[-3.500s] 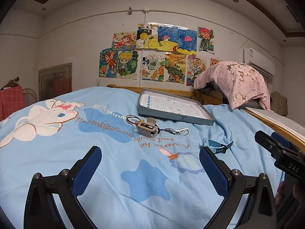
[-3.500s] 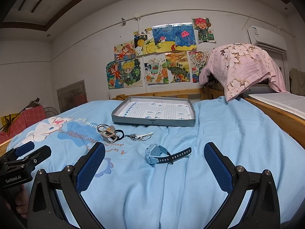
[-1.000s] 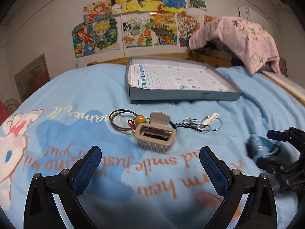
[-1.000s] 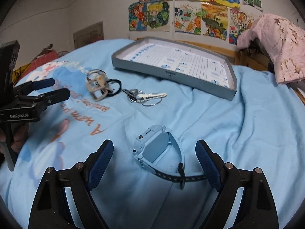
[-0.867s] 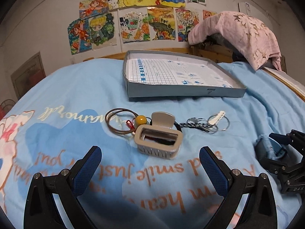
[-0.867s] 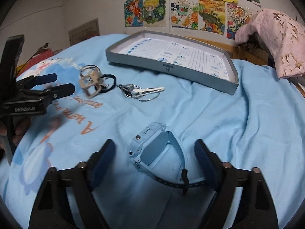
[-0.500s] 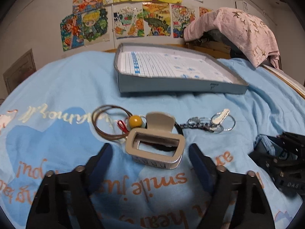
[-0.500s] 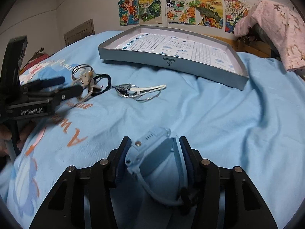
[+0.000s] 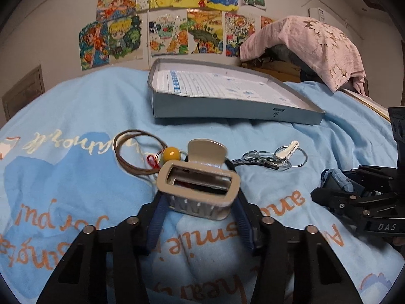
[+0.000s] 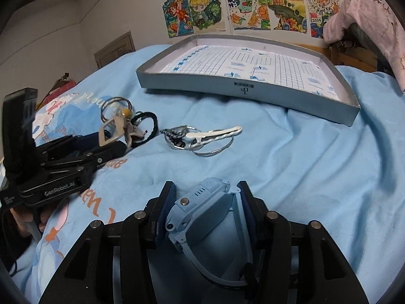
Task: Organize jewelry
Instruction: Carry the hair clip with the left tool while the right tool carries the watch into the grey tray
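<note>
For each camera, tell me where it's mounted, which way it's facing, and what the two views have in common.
Left wrist: sits on the left gripper, looking forward and down across the bed at the beige hair claw clip between its closing jaws; the right gripper shows at right.
Right wrist: sits on the right gripper, looking down at the blue watch it clamps; the left gripper and a hand show at left.
Shared: grey tray, keyring, wall drawings.

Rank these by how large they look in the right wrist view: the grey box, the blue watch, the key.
1. Grey box: largest, spanning much of the frame though farthest away.
2. Blue watch: next, but it sits right at the camera, so nearness inflates it.
3. Key: smallest.
</note>
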The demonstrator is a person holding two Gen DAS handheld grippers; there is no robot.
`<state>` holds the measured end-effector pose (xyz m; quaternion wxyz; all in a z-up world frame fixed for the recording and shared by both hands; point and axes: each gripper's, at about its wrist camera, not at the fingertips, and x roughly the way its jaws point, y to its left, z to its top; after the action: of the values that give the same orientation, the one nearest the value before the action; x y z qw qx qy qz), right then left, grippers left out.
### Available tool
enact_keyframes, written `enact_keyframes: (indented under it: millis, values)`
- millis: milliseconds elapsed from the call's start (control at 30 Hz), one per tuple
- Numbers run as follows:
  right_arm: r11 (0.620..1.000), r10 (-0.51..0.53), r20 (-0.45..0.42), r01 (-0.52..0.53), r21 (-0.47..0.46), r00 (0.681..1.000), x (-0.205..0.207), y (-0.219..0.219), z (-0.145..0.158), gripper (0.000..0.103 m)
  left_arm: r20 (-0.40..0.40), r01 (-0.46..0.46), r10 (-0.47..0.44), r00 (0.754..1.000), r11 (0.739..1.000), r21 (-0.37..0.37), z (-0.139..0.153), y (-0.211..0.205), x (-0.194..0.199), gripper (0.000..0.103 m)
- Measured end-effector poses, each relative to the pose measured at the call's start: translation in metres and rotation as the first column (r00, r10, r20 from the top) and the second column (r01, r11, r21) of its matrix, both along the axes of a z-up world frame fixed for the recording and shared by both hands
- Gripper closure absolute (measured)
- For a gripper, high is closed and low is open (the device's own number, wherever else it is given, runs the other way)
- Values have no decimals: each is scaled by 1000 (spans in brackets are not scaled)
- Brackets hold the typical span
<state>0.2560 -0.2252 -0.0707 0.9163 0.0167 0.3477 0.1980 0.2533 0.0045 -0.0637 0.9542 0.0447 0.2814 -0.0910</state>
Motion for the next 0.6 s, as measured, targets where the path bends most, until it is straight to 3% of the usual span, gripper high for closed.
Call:
enact_keyframes:
  millis: [100, 367, 600]
  values:
    - [1000, -1, -3, 1, -15, 1000, 0, 1, -1, 57, 0, 7, -7, 1000, 1000, 15, 0, -3, 0, 64]
    - [1000, 6, -37, -6, 1, 999, -3, -6, 1, 50, 2, 10, -10, 1000, 1000, -7, 4, 3, -4, 65]
    - [1000, 0, -54, -1, -17, 999, -6, -8, 1, 49, 3, 15, -15, 1000, 1000, -21, 4, 5, -3, 65]
